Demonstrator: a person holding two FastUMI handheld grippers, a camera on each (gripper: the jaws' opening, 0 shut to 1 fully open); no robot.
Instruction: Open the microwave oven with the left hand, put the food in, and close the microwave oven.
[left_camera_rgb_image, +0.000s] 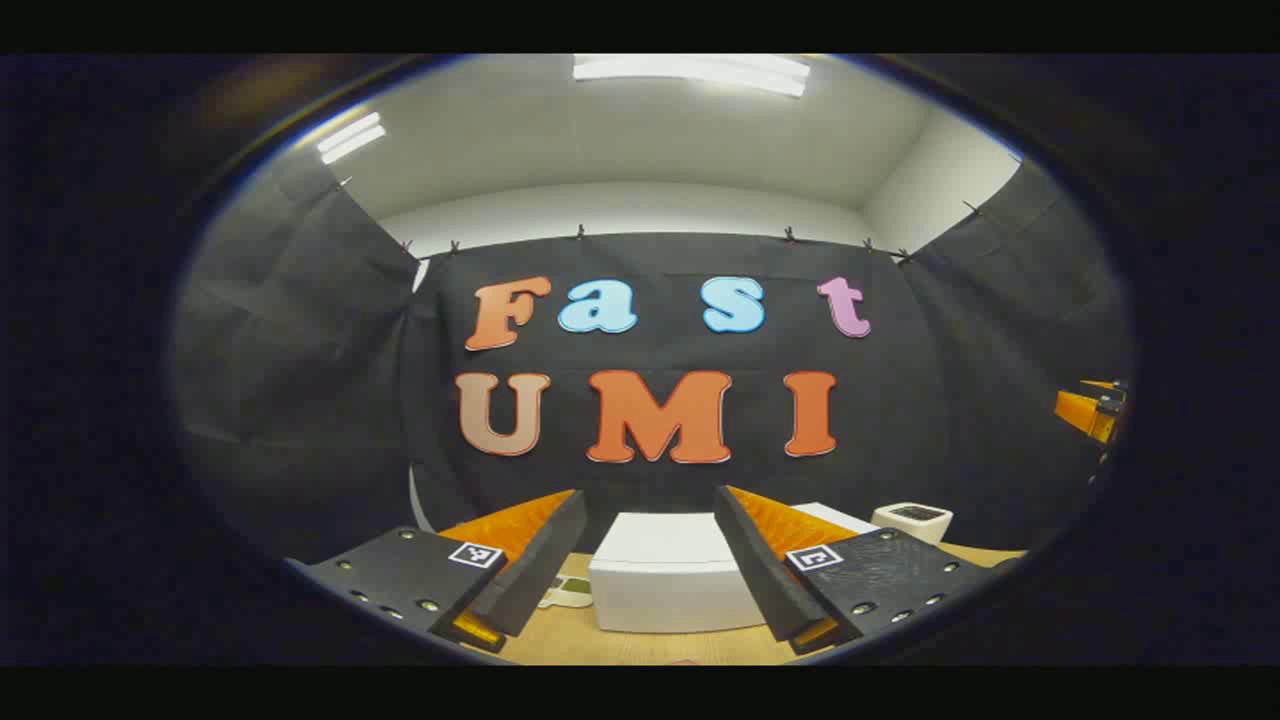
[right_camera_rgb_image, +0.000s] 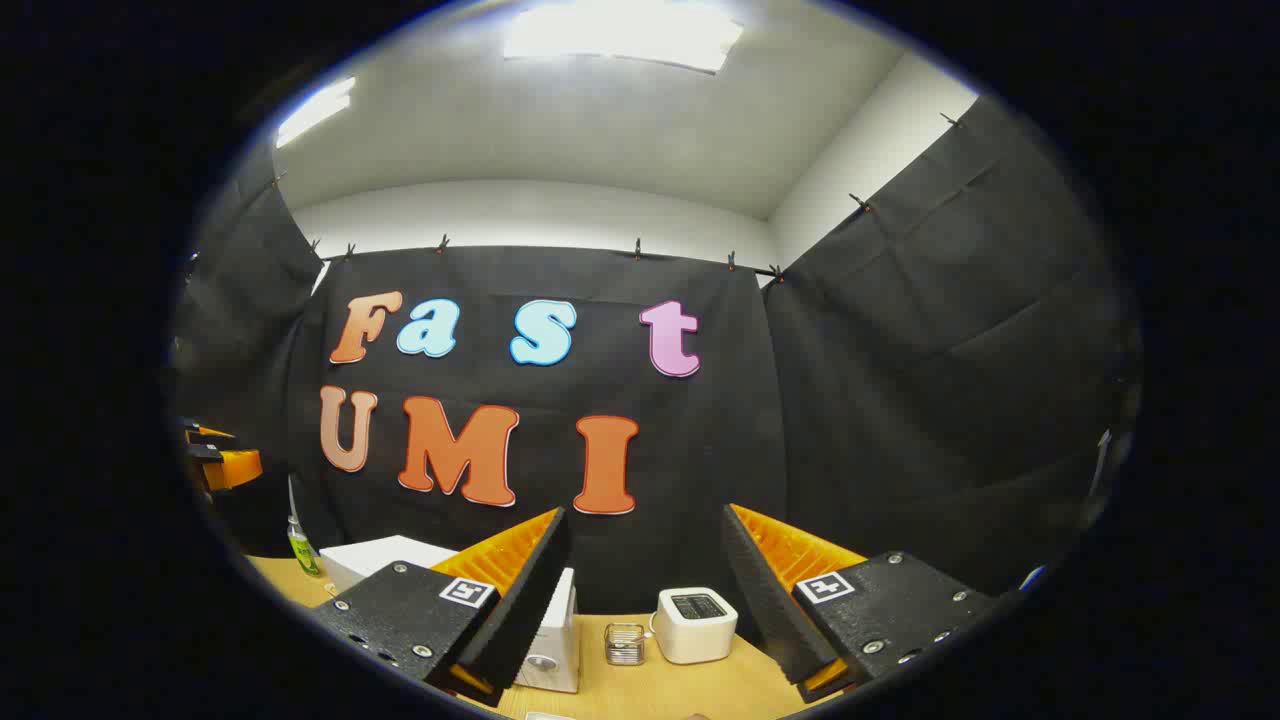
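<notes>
Both claws hang released and empty above the table (left_camera_rgb_image: 640, 650) — the left gripper (left_camera_rgb_image: 650, 560) lined up on the shut microwave (left_camera_rgb_image: 665, 585) straight ahead, presumably for its door, the right gripper (right_camera_rgb_image: 645, 590) waiting beside it — food unidentifiable.

At the bottom of the right gripper view the right tool (right_camera_rgb_image: 640, 590) stands with its two fingers spread wide apart and nothing between them, above a wooden desk (right_camera_rgb_image: 690, 690). Between the fingers, low in the frame, a small white box-shaped appliance with a dark top panel (right_camera_rgb_image: 697, 624) sits on the desk, with a small wire basket (right_camera_rgb_image: 624, 643) just beside it to the left. The white microwave oven (right_camera_rgb_image: 548, 640) is partly hidden behind the left finger, a green-labelled bottle (right_camera_rgb_image: 301, 546) stands at lower left, and the left tool (right_camera_rgb_image: 215, 455) shows at the left edge
</notes>
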